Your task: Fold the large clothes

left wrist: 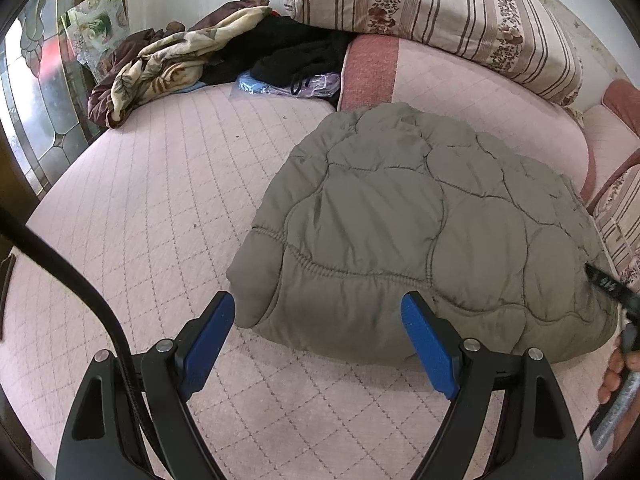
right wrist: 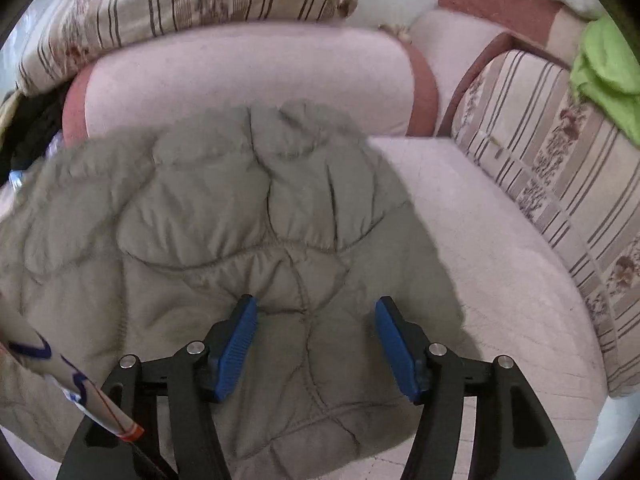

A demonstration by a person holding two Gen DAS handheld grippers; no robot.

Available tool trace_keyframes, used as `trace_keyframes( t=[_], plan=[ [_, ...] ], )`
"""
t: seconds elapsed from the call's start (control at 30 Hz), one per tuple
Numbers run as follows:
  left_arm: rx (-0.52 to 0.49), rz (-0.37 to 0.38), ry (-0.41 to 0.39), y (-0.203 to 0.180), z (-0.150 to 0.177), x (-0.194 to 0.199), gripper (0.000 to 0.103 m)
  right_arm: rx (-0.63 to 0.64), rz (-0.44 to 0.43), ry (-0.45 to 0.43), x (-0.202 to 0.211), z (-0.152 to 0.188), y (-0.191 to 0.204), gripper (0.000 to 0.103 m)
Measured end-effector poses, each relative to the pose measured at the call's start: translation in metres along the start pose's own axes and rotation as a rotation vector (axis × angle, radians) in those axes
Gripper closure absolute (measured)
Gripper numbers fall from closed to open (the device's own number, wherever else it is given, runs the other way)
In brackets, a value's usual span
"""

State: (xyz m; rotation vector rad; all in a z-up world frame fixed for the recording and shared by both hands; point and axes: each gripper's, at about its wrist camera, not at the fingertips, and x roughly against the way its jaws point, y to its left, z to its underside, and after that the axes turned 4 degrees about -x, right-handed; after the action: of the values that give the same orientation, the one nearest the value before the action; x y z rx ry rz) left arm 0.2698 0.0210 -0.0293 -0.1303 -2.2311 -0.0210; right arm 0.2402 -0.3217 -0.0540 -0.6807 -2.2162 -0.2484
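The bed (left wrist: pixel 140 200), covered in a pink quilted sheet, carries a grey-green padded jacket (left wrist: pixel 420 232) lying as a rounded, puffy bundle near the striped cushions (left wrist: pixel 440 12). It looks already folded, with wavy stitched panels and a gathered seam along its near edge. To finish the step well, I judge both grippers should press the bulk flat and even the edges, since the filling tends to spring open. The right gripper (right wrist: pixel 316 332) hovers over the jacket, fingers apart and holding nothing. The left gripper (left wrist: pixel 318 328) sits at the near edge, fingers wide and empty.
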Motion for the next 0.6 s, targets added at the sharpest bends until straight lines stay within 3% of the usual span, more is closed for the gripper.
trace_keyframes(
  t=[0.1, 0.27, 0.47, 0.6],
  plan=[
    [0.007, 0.003, 0.002, 0.0, 0.001, 0.0, 0.019, 0.001, -0.062, -0.043, 0.019, -0.007, 0.017, 0.037],
    [0.005, 0.002, -0.003, 0.0, 0.001, 0.001, 0.019, 0.1, -0.148, -0.031, 0.014, -0.001, 0.07, 0.037],
    [0.006, 0.009, -0.006, 0.0, 0.0, 0.001, 0.019, 0.202, -0.092, 0.04, -0.018, 0.011, 0.104, 0.033],
    [0.019, 0.016, -0.012, 0.001, -0.001, 0.004, 0.019, 0.151, -0.125, -0.004, 0.009, 0.0, 0.106, 0.034]
  ],
)
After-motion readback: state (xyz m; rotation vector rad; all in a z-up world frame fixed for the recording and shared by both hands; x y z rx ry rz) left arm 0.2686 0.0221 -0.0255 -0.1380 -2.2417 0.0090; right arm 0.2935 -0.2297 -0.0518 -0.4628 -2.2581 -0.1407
